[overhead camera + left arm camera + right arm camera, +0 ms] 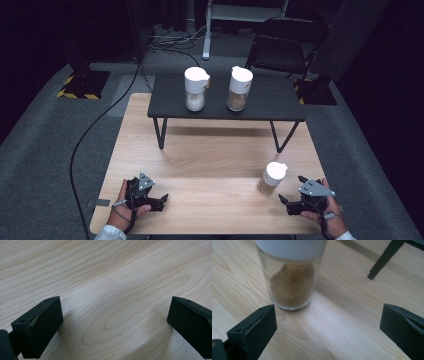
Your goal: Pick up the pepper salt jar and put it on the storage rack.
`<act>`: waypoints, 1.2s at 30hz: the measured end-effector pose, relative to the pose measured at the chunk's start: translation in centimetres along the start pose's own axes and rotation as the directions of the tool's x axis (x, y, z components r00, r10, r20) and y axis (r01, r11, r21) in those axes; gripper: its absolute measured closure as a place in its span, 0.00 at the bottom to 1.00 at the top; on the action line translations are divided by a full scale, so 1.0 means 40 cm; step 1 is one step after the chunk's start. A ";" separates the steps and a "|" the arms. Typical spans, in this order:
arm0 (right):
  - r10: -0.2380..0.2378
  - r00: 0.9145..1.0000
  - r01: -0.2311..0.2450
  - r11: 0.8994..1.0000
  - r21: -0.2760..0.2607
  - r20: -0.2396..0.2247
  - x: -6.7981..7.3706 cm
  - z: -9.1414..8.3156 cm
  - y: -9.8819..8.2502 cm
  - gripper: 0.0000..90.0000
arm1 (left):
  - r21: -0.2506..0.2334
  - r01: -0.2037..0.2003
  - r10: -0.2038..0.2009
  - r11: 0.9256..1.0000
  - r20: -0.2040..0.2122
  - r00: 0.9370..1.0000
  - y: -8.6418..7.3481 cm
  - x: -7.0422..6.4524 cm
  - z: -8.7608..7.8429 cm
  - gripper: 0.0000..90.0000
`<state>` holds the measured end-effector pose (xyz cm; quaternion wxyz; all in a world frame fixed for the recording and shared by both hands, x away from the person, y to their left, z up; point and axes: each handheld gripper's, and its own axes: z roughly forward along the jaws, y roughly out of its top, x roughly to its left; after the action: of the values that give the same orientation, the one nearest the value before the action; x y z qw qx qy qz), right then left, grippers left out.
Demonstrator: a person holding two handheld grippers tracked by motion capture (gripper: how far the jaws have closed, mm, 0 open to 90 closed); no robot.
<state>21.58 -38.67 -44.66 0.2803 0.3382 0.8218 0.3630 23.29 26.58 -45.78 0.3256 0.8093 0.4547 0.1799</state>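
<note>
Grippers idle at the frame's bottom corners
My right gripper (295, 202) gapes wide beside the white-lidded glass jar of brown powder (272, 178); left gripper (159, 199) wide too

Glass jar (291, 277) of brown powder upright on wooden table (342, 322) — just beyond wide-apart black fingers (253, 332).

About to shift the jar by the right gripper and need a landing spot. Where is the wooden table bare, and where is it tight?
The wooden table is bare between the left gripper and the jar, and under the small black table. Its right end is bare beside two jars. Tight spot: the jar stands close ahead of the open right gripper.
</note>
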 end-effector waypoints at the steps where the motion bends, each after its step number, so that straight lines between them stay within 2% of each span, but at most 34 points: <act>1: 0.002 1.000 -0.002 1.000 0.007 0.003 -0.001 0.003 -0.003 0.01 | 0.000 0.000 0.000 1.000 0.000 1.000 0.000 0.000 0.000 0.00; 11: 0.059 0.998 -0.061 0.997 0.054 0.025 -0.025 0.022 -0.028 0.01 | 0.000 0.000 0.000 1.000 0.001 1.000 0.000 0.000 0.000 0.00; 15: 0.093 0.995 -0.096 0.992 0.085 0.029 -0.038 0.030 -0.031 0.01 | 0.000 0.000 0.000 1.000 0.001 1.000 0.000 0.000 0.000 0.00; 20: 0.141 0.988 -0.148 0.981 0.123 0.060 -0.049 0.037 -0.031 0.01 | 0.000 0.001 -0.001 1.000 0.000 1.000 0.000 0.000 0.000 0.00; 23: 0.184 0.981 -0.190 0.974 0.125 0.057 -0.063 0.038 -0.036 0.00 | 0.001 -0.001 0.001 1.000 0.001 1.000 0.000 0.001 0.000 0.00; 26: 0.241 0.970 -0.244 0.961 0.133 0.040 -0.083 0.041 -0.041 0.00 | 0.000 -0.002 0.002 1.000 0.000 1.000 0.000 0.000 0.000 0.00; 30: 0.272 0.962 -0.274 0.951 0.144 0.032 -0.098 0.041 -0.042 0.00 | 0.000 0.000 0.000 1.000 0.000 1.000 0.000 0.000 0.000 0.00; 36: 0.273 0.961 -0.275 0.951 0.144 0.033 -0.100 0.041 -0.043 0.00 | -0.001 -0.001 0.001 1.000 0.003 1.000 0.001 0.001 0.001 0.00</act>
<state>24.58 -41.90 -46.09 0.2066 0.4709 0.7896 0.3347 23.35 26.61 -45.79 0.3263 0.8097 0.4537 0.1792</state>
